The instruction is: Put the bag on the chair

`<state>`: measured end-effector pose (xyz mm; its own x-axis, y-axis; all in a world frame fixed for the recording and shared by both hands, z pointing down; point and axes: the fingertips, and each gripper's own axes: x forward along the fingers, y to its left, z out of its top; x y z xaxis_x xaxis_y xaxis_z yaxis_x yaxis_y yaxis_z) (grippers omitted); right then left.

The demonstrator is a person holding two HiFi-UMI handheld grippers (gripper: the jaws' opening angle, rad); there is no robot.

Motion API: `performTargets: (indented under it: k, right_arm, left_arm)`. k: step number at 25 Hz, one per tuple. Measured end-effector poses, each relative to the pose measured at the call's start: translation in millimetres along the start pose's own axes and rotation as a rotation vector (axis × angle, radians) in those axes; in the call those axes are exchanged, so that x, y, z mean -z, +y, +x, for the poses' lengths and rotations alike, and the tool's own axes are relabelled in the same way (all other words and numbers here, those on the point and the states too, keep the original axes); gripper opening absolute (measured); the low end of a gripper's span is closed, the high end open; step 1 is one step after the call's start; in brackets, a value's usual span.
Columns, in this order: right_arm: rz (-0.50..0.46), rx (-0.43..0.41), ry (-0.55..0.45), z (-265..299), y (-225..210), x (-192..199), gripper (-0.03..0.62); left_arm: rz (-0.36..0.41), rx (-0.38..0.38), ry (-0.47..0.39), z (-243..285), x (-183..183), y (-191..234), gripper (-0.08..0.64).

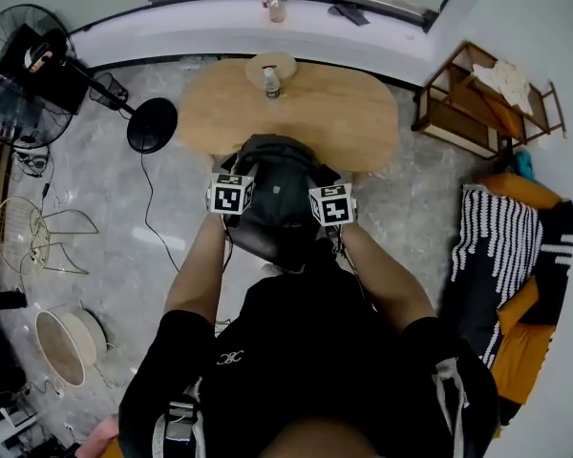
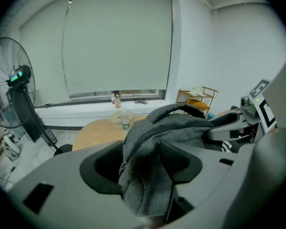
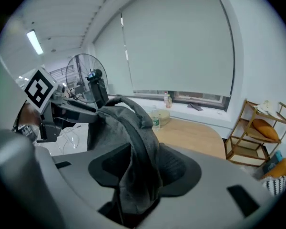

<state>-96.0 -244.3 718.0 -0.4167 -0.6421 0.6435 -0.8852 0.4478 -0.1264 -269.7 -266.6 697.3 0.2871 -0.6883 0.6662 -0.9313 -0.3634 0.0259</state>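
Note:
A dark grey bag (image 1: 277, 191) stands in front of me, on what looks like a dark chair (image 1: 264, 244) pulled up to the round wooden table (image 1: 353, 127). My left gripper (image 1: 244, 191) is at the bag's left side and my right gripper (image 1: 315, 197) at its right. In the left gripper view a fold of the bag (image 2: 155, 137) hangs between the wide jaws of the left gripper (image 2: 143, 168), with a gap beside it. The right gripper (image 3: 142, 168) also stands open around a strap or fold of the bag (image 3: 136, 128).
A bottle (image 1: 271, 82) and a bowl stand on the table's far edge. A floor fan (image 1: 24, 74) is at the far left, a wire chair (image 1: 31, 232) left, a wooden shelf (image 1: 482, 98) right, and an orange sofa with a striped blanket (image 1: 501, 246).

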Motion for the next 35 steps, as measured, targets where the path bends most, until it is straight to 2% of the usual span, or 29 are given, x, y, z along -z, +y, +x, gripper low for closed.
performTargets:
  k: [6, 9, 10, 11, 16, 22, 28, 35]
  right_arm:
    - [-0.008, 0.002, -0.227, -53.1, 44.7, -36.5, 0.146]
    - [-0.029, 0.037, -0.350, -84.6, 66.2, -63.1, 0.099]
    - [-0.035, 0.049, -0.389, -96.4, 73.4, -72.2, 0.066]
    - [-0.039, 0.055, -0.423, -108.2, 81.1, -80.5, 0.019]
    - [-0.062, 0.042, -0.527, -159.6, 115.5, -104.7, 0.012]
    - [-0.043, 0.042, -0.584, -197.0, 129.7, -120.3, 0.011]
    - [-0.055, 0.042, -0.618, -213.2, 136.7, -129.6, 0.011]
    - [-0.032, 0.064, -0.638, -217.1, 131.5, -138.2, 0.012]
  left_arm:
    - [-0.074, -0.024, -0.167, -68.0, -16.6, 16.2, 0.226]
    - [-0.081, -0.051, -0.256, -108.2, -26.5, 24.5, 0.125]
    - [-0.081, -0.062, -0.288, -123.1, -30.2, 26.7, 0.068]
    - [-0.081, -0.067, -0.319, -138.5, -33.6, 28.1, 0.045]
    - [-0.091, -0.037, -0.440, -214.1, -40.3, 21.0, 0.023]
    - [-0.068, -0.079, -0.488, -266.8, -40.6, 25.7, 0.023]
    - [-0.023, -0.128, -0.496, -281.2, -48.3, 25.4, 0.023]
    - [-0.046, -0.133, -0.510, -288.5, -61.1, 25.7, 0.023]
